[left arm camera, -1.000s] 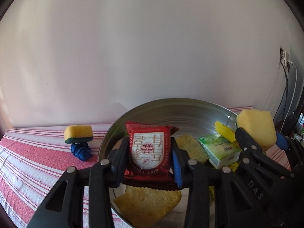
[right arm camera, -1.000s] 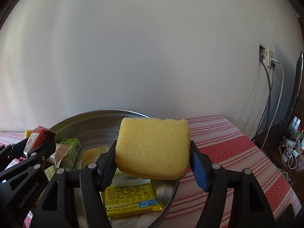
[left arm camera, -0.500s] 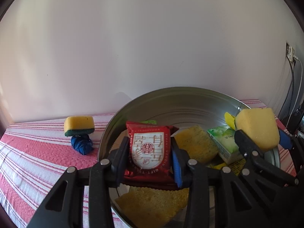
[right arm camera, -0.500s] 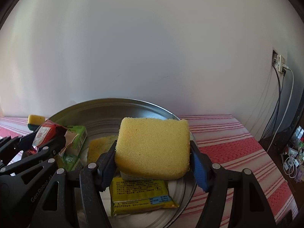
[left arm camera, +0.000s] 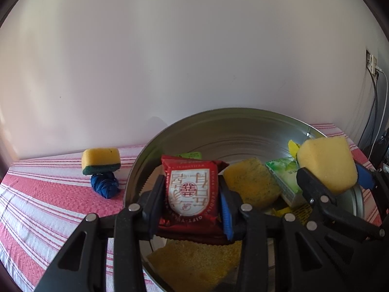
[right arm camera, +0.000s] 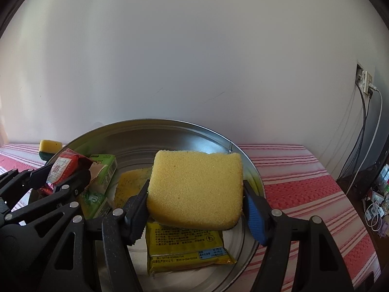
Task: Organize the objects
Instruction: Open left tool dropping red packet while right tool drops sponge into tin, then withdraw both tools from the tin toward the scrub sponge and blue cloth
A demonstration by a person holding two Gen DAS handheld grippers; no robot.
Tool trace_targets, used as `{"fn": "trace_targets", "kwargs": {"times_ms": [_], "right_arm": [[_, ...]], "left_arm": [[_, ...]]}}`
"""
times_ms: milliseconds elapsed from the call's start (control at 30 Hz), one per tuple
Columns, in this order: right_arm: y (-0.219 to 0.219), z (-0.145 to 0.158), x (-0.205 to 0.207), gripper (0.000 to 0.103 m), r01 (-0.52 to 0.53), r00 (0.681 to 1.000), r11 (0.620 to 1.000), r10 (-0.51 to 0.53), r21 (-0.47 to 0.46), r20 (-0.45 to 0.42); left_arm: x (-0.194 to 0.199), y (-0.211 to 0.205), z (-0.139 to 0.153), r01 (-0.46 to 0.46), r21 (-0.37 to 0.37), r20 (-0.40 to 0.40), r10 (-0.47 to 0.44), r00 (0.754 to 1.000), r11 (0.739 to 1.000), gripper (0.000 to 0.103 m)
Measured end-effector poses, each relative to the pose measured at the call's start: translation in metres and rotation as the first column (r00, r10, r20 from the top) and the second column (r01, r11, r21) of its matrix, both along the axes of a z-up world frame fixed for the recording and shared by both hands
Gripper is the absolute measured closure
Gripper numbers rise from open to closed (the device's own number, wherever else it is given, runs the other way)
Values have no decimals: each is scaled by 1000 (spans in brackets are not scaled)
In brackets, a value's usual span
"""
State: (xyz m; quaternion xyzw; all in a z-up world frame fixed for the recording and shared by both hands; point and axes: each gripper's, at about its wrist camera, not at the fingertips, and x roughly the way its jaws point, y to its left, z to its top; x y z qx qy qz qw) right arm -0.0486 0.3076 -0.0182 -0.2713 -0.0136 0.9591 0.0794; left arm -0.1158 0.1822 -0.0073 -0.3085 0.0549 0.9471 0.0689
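Holding, left gripper (left arm camera: 188, 196): a red snack packet (left arm camera: 187, 189) is clamped above the metal basin (left arm camera: 243, 126).
Right gripper (right arm camera: 195, 202): a yellow sponge (right arm camera: 197, 189) is gripped over the basin.
Table (left arm camera: 43, 194): a two-tone sponge (left arm camera: 101, 160) is seen on a blue bundle (left arm camera: 105, 187).

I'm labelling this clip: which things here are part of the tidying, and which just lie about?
Part of the job:
- red snack packet in left gripper
- plain yellow sponge in right gripper
- round metal basin

Lying about:
- wall socket with cables
- red striped tablecloth
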Motion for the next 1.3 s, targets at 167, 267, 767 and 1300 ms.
{"fn": "trace_targets", "kwargs": {"times_ms": [167,267,767,1300], "right_arm": [[0,-1,-1,32,-3,1000,1000,3,-2,6],[-1,-1,-2,31,-6,1000,1000,6,-1,9],[13,11,21,8,27,994,997,-35,-75,-104],[-34,20,42,8,37,977,996,-53,-78,-205]], "left_arm": [[-1,3,-5,-1,-4,-5,1,1000,1000,64],[1,8,-3,-18,-22,-12,18,1000,1000,62],[24,-10,25,-95,-14,-149,92,985,995,1],[28,-117,6,-209,-47,-98,203,974,977,1]]}}
